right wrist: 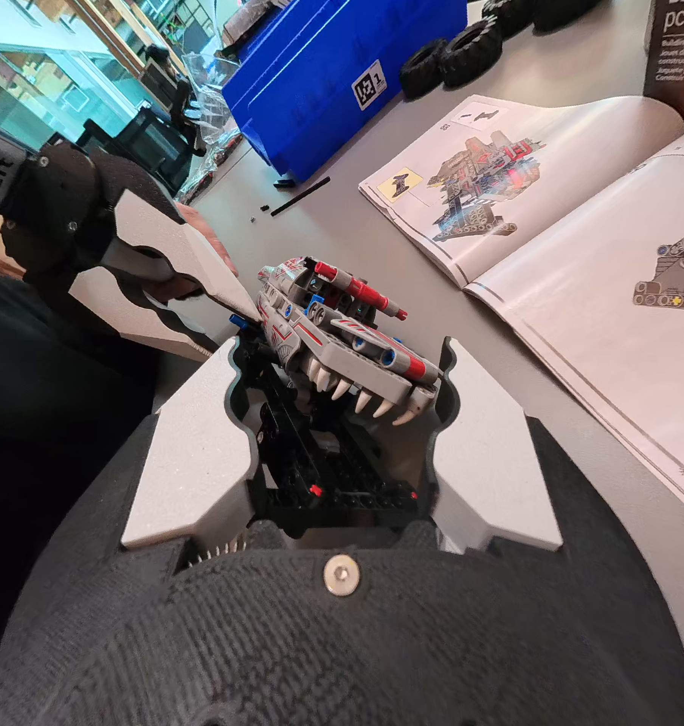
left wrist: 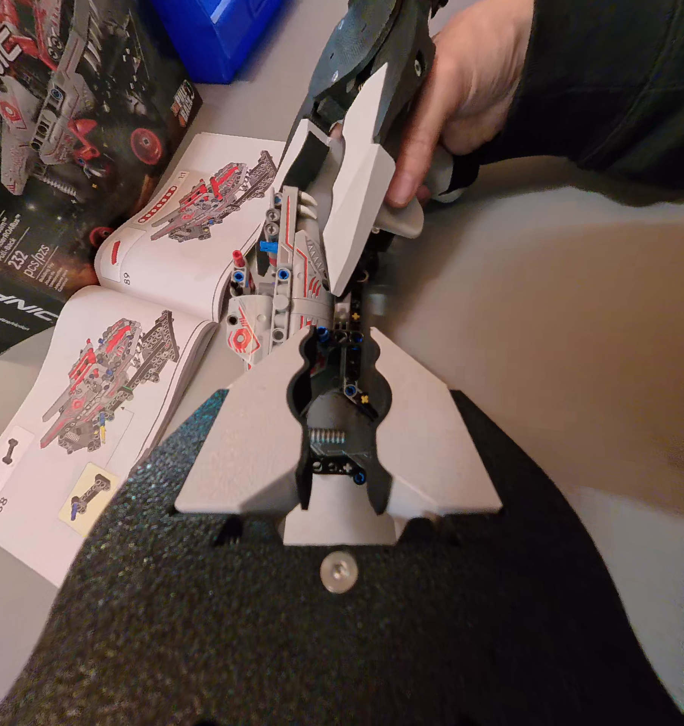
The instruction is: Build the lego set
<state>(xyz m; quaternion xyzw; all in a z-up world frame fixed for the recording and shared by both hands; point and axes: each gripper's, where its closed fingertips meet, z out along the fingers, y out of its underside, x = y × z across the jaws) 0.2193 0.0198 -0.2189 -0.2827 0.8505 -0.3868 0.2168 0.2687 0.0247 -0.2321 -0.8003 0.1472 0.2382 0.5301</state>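
Both grippers clamp the lego model (right wrist: 332, 353) from opposite ends above the grey table (right wrist: 332, 220): the left gripper (left wrist: 340, 345) has its fingers drawn in on the black chassis end, and the right gripper (right wrist: 342, 353) stands about half open, gripping the toothed grey front. Beside them lie an open instruction booklet (right wrist: 528, 220), a blue bin (right wrist: 332, 78), black tyres (right wrist: 450, 59) and the set's box (left wrist: 37, 157).

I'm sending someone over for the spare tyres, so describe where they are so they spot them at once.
Start at the big blue bin at the far side of the grey table. Just right of it, beyond the open instruction booklet, stands a row of black tyres. They are chunky, knobbly and round, unlike the thin black rod nearer you.
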